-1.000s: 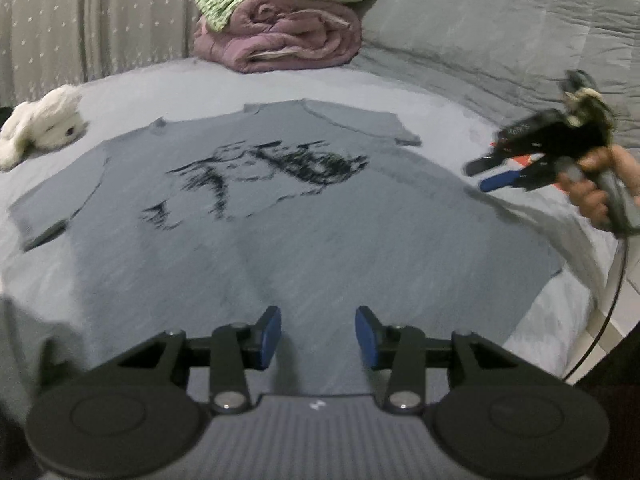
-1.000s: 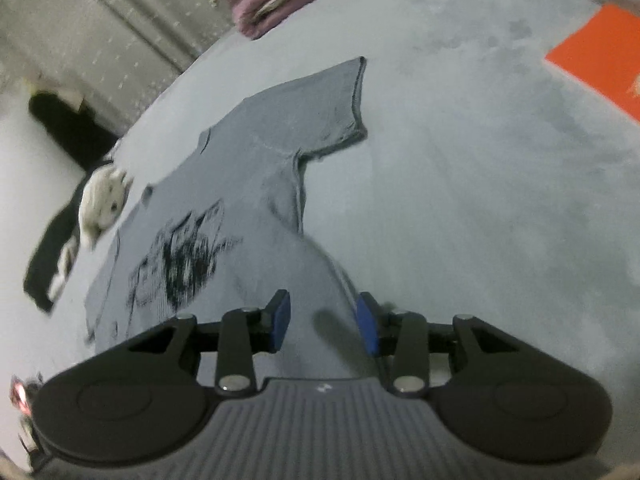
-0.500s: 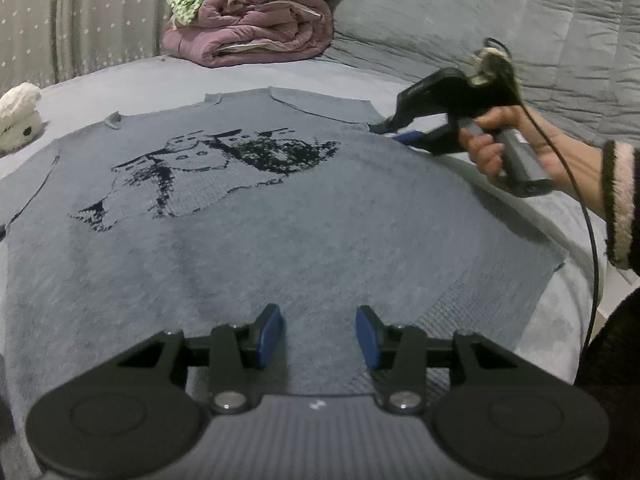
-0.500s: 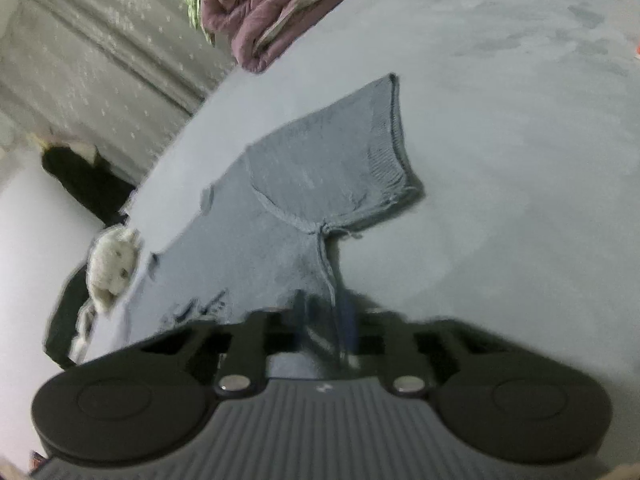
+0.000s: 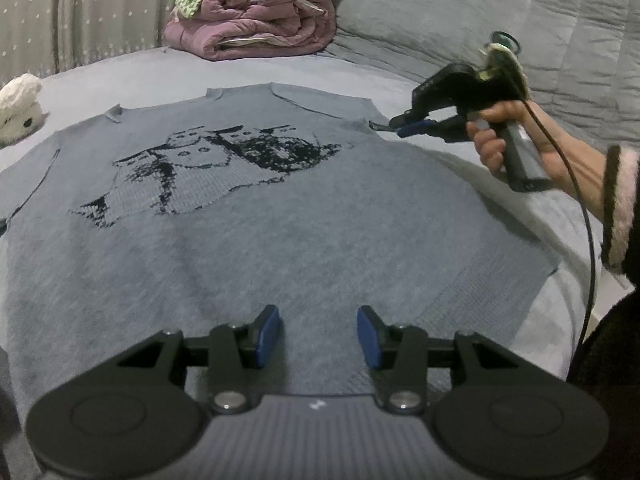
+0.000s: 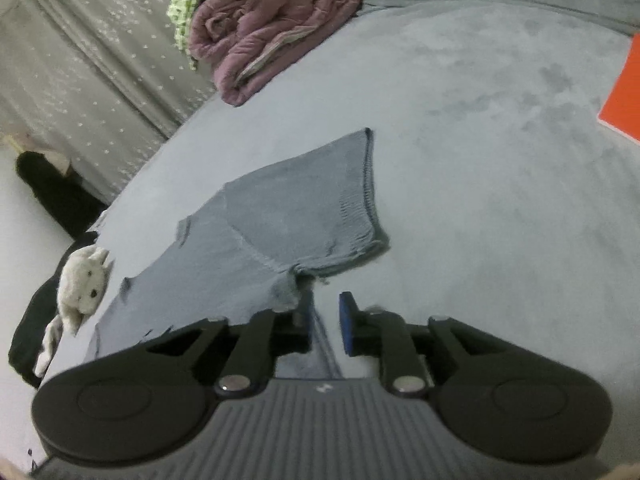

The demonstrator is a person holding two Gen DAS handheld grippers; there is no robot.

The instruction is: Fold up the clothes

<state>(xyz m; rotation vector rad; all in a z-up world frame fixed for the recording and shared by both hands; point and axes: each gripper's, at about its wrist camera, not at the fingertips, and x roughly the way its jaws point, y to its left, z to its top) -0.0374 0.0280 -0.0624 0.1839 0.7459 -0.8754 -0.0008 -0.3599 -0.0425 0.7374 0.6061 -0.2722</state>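
A grey knit sweater [image 5: 280, 216] with a black animal print lies flat, face up, on the bed. My left gripper [image 5: 318, 332] is open and empty, hovering over the sweater's hem. My right gripper [image 5: 400, 128] shows in the left wrist view at the sweater's right armpit, low by the fabric. In the right wrist view my right gripper [image 6: 326, 322] is open, its jaws straddling the side seam just below the short sleeve [image 6: 316, 216]. The fabric bunches against its left finger.
The bed [image 6: 500, 160] has a grey cover. Folded purple bedding [image 5: 256, 24] with green cloth on top sits at the far end. A white plush toy [image 5: 18, 108] lies at the left. An orange item [image 6: 624, 92] lies at the right edge.
My right gripper has moved from the sweater's side up to the right armpit and lowered onto the seam. My left gripper has shifted slightly over the hem, still open.
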